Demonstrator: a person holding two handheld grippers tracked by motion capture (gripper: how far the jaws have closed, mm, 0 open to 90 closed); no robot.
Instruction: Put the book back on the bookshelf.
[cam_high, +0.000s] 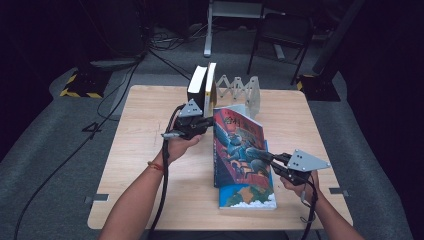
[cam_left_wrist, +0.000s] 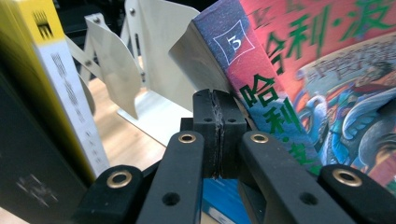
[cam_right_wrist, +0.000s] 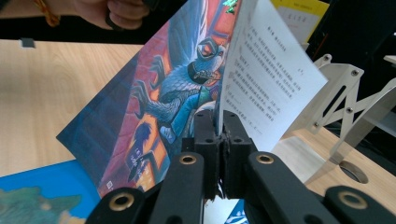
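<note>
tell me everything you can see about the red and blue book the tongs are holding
The paperback book has a red and blue cover showing a winged creature, green Chinese characters and a 5 on its spine. It is held up, tilted, above a blue book lying flat on the wooden table. The right tongs are shut on its cover's edge, with a printed page fanned loose. The left tongs are shut, close to its spine.
</note>
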